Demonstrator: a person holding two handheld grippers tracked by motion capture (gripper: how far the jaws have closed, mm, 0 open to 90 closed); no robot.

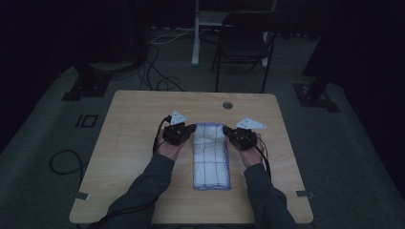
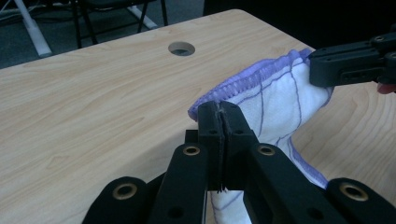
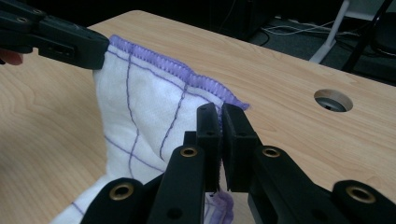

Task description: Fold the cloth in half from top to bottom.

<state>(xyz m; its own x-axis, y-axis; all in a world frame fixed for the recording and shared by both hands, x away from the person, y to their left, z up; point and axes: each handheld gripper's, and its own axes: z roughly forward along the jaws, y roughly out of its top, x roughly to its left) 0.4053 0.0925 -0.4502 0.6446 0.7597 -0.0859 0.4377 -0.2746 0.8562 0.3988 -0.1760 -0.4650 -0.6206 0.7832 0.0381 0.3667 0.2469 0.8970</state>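
Forearms come in at 6 o'clock over the wooden table (image 1: 133, 119). White towel (image 1: 210, 157) with purple lines lies folded at its centre, far end lifted. Left gripper (image 1: 190, 129) pinches the 11 o'clock corner, jaws clamped tight; right gripper (image 1: 226, 130) likewise clamped on the 1 o'clock corner. Probably raising that edge to fold it toward 6.

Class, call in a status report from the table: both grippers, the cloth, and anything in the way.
Left hand-held gripper and right hand-held gripper each shut on a far corner of the cloth. Far edge lifted, near end flat on table. Nothing in the way.
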